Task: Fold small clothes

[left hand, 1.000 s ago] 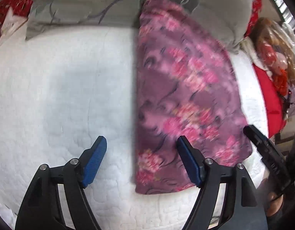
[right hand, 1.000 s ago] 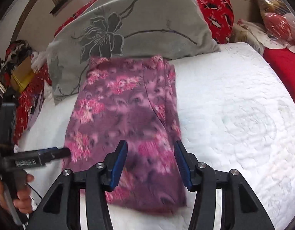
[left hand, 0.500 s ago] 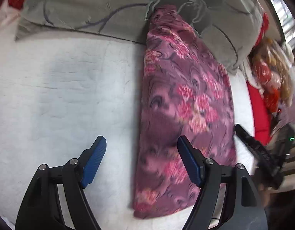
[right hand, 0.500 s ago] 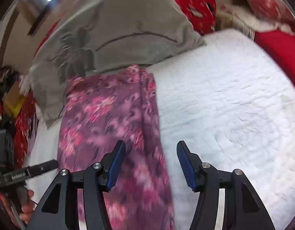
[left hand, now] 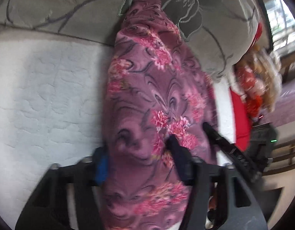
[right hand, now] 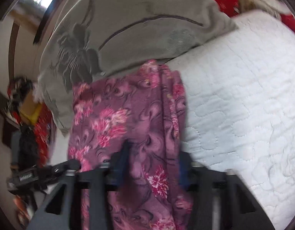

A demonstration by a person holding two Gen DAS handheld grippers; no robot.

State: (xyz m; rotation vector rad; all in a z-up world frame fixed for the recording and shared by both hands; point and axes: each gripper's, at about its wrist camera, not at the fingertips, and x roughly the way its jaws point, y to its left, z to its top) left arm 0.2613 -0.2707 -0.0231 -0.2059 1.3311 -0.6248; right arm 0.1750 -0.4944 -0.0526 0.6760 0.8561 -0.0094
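item: purple floral garment (left hand: 157, 99), folded long, on white quilted bed (left hand: 47, 95), far end against grey pillow (left hand: 70, 9). my left tongs (left hand: 137, 158) closing, near edge bunched between pads. my right tongs (right hand: 152, 164) closing likewise on near end, fabric between.

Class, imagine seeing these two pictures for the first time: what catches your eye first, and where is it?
A purple floral garment lies lengthwise on the white quilted bedspread, its far end on a grey flower-patterned pillow. The left claw and right claw are closing on its near end, fabric between each pair of jaws.
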